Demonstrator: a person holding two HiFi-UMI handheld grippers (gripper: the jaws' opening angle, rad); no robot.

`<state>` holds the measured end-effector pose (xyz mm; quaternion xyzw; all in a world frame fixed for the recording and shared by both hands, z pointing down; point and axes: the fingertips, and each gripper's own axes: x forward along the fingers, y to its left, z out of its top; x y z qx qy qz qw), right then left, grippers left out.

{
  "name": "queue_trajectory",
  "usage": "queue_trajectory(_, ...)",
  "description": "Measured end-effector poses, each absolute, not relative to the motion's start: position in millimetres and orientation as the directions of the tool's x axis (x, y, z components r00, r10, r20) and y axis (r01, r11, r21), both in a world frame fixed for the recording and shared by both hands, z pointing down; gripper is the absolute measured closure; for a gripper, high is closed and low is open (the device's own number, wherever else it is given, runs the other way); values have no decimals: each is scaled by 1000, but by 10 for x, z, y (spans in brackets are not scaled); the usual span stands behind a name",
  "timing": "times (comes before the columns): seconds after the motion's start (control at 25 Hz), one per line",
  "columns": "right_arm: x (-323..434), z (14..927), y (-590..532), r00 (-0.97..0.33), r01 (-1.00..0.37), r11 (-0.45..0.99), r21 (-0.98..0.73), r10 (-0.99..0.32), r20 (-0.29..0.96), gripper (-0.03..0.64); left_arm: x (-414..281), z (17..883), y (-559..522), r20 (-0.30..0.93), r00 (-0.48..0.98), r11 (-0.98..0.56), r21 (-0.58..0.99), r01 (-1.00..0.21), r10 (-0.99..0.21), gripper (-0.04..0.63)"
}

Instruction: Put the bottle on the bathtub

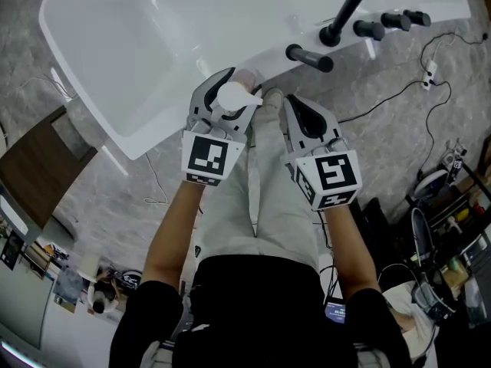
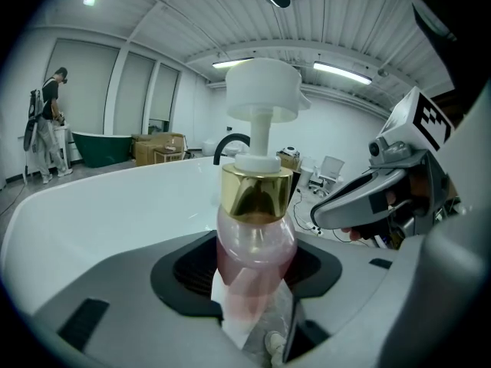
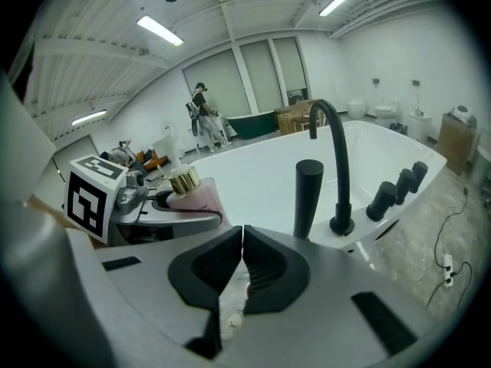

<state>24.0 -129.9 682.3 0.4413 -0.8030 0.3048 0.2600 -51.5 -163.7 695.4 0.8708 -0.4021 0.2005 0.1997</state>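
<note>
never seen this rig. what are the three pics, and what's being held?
No robot here: a person holds a two-finger gripper in each hand. The head view looks down from the person's head at a white bathtub with a black tap. The other two views come from cameras riding on the grippers. The left gripper has its fingers closed on a pink pump bottle with a gold collar. The right gripper is shut and empty.

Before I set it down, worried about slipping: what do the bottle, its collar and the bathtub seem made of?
The bottle: translucent pink plastic or glass, background shows through. Its collar: shiny gold metal-look, mirror reflections. The bathtub: glossy white, perhaps acrylic, smooth sheen.
</note>
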Motion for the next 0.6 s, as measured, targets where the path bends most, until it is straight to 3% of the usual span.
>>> queue_trajectory(0.6, 272, 6828, -1255, -470, -873, 405, -272, -547, 693, 592, -456, 6863, -1502, 505, 603, -623, 155, -767, -618, 359)
